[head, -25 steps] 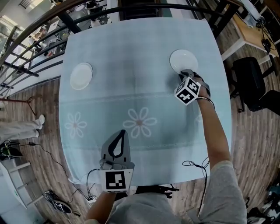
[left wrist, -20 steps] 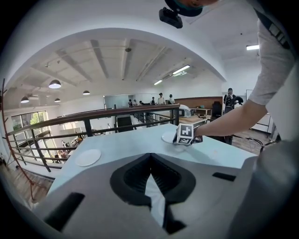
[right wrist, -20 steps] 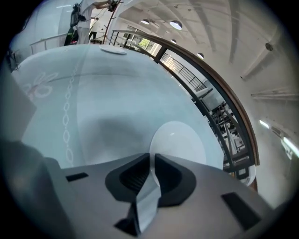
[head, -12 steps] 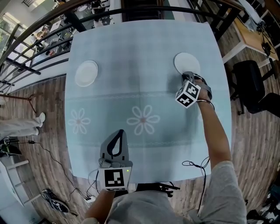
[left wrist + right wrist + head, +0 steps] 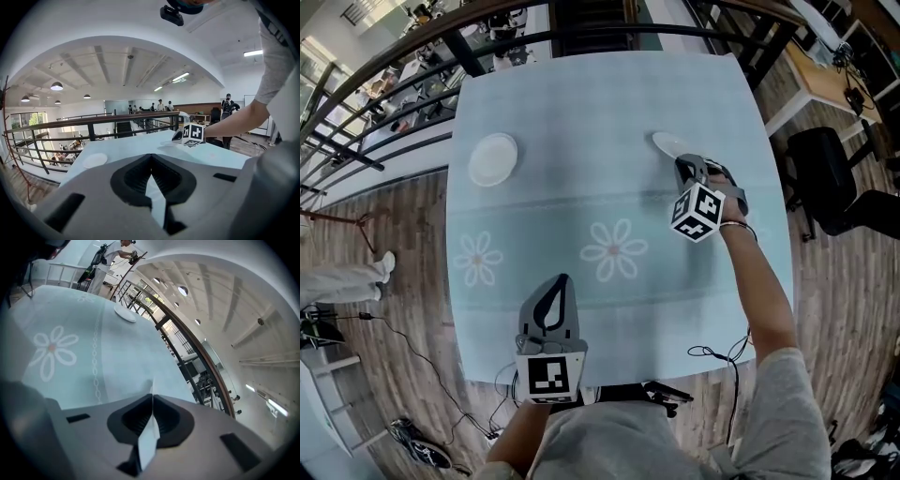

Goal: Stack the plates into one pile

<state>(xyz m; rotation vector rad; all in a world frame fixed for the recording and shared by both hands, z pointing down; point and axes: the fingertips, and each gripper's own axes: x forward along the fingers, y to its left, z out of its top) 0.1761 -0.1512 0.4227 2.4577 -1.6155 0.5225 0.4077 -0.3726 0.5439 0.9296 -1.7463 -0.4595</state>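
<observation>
**Right tool (image 5: 682, 165) pinching a white plate (image 5: 669, 143) by its rim**

The right tool is clamped on the plate's near rim, and the plate is tilted just ahead of it. The other plate (image 5: 493, 159) lies well apart, far to this tool's left on the counter (image 5: 581, 103). The left tool (image 5: 549, 302) is pressed together and holds nothing. The plate looks stiff, smooth and breakable, so a rim grip suits it.
</observation>
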